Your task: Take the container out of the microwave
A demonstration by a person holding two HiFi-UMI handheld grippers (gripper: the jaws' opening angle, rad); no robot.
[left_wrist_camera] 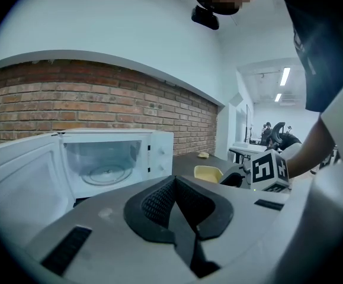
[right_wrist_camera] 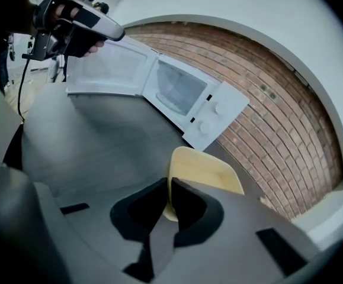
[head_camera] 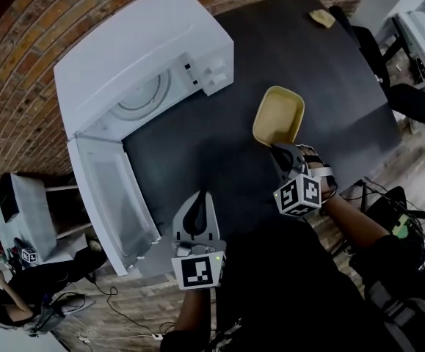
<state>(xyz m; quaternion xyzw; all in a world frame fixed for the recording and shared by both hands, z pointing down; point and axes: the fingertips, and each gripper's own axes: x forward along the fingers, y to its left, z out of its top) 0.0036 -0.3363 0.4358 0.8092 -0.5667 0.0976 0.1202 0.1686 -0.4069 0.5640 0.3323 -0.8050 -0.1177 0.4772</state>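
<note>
Container (head_camera: 278, 114), centre right, outside the open microwave (head_camera: 139, 57), rim clenched in right gripper (head_camera: 281, 151) jaws over the table (head_camera: 197, 141); left gripper (head_camera: 197, 208) jaws closed, empty; step: set-down, likely needing lowering, then release.

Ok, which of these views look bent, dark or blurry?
Head view: brick wall bows hard, table very dark. Left gripper view: crisp, black corners, ceiling lights glare. Right gripper view: wall arcs too, yellow container slightly soft.
</note>
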